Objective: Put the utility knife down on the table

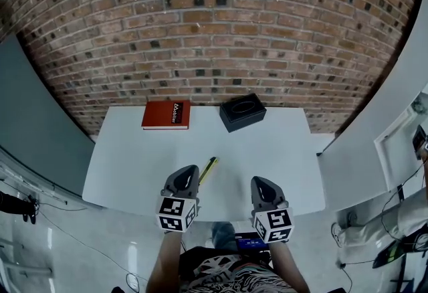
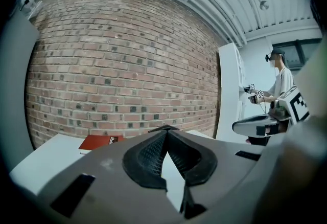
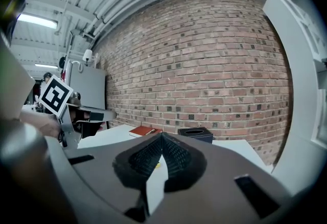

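Head view: utility knife (image 1: 208, 170) lies on the bench (image 1: 281, 151) just beside the left tool (image 1: 189, 171). Left tool and right tool (image 1: 261, 182) are both pressed together, empty.

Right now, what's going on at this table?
A person holds a pair of tongs in each hand over the near edge of a white table. The yellow utility knife already lies on the table, right beside the tip of the left tongs, which are shut with nothing between them. The right tongs are shut and empty too. A red book and a black tissue box sit at the far edge by the brick wall.
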A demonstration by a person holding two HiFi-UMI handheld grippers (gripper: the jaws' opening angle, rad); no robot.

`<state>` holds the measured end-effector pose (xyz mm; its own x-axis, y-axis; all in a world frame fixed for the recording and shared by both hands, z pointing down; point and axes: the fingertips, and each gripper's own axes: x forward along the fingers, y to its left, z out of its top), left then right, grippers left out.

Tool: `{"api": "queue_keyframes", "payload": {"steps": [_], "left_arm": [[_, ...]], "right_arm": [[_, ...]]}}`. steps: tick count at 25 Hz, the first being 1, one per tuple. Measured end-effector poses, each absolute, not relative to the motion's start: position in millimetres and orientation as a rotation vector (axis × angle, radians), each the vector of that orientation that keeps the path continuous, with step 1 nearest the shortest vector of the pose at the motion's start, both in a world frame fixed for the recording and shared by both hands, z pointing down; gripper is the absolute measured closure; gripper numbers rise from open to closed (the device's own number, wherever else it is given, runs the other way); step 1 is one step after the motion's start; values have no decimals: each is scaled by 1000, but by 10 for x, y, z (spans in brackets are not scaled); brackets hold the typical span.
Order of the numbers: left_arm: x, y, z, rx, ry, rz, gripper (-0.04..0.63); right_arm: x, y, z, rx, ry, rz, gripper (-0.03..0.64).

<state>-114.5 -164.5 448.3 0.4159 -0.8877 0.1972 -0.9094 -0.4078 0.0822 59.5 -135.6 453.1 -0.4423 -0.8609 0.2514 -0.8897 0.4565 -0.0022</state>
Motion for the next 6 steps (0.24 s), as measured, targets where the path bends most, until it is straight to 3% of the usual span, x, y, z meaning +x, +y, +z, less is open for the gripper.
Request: {"api": "queue_keyframes", "payload": {"steps": [6], "left_arm": [[-1225,-1638,4485,2476,-1600,157,580]], "right_arm": [[550,-1365,4543,1511,-2500,200,617]]}}
